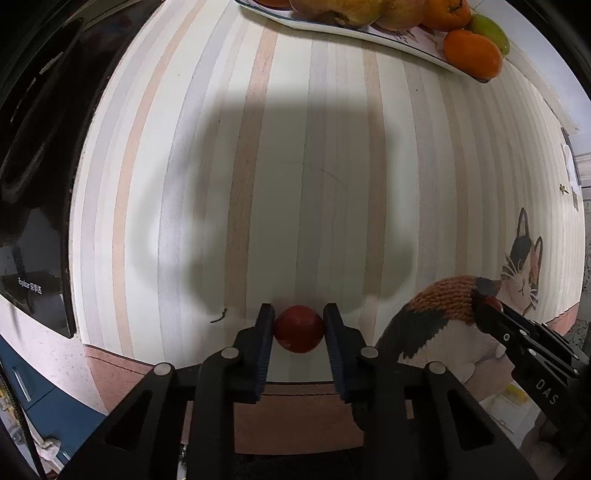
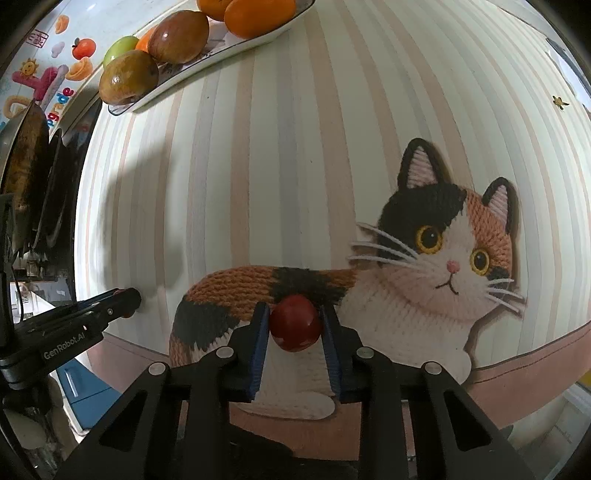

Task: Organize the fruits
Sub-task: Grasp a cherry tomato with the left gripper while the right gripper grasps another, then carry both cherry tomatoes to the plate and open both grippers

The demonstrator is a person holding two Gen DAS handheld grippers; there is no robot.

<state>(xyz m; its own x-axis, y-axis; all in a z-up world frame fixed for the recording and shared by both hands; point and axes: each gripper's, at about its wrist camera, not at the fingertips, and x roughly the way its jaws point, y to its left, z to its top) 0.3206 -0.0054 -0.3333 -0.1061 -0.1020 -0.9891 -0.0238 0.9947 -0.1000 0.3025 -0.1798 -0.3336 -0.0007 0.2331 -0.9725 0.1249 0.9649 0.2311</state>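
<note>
While both hover over the mat | left claw (image 1: 299,328) pinches red fruit (image 1: 298,328) | right claw (image 2: 294,326) pinches another (image 2: 294,327)

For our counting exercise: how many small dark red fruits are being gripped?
2. One red fruit sits in the left tool; another red fruit sits in the right tool. None show elsewhere.

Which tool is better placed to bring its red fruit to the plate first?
Probably the left tool: both hold a red fruit, but the plate lies nearer ahead of it than of the right tool.
</note>
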